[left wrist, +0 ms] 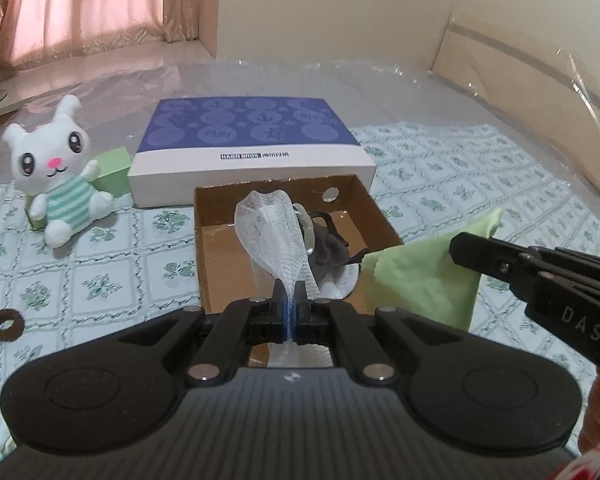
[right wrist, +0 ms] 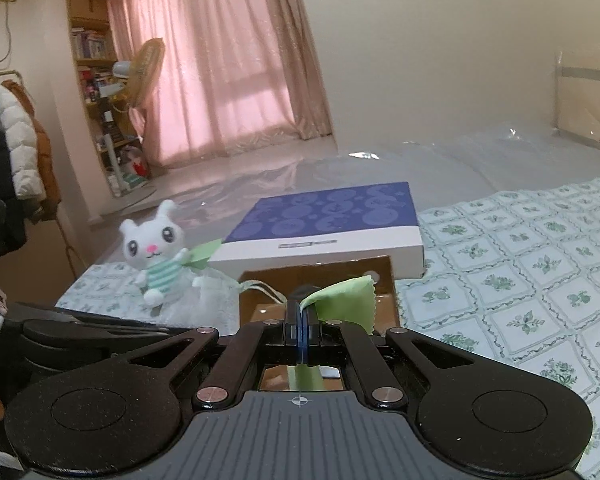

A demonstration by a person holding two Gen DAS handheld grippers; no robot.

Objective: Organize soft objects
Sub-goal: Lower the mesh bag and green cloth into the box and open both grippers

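Over the cardboard box (left wrist: 300, 240): left gripper (left wrist: 288, 300) pinches white mesh pouch (left wrist: 272, 232), which hides the box's middle.
Right gripper (right wrist: 301, 312): clamped on green cloth (right wrist: 340, 298).
Inside box: dark item (left wrist: 328, 248), hard to identify.
Behind: plush bunny (left wrist: 56, 176), lid (left wrist: 252, 148).

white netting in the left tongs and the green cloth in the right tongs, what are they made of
White netting: looks like soft open-weave mesh, gauzy and see-through, since the box shows through its holes; fibre unclear.
Green cloth: likely thin matte microfibre, judging by its smooth face and zigzag-cut edge.
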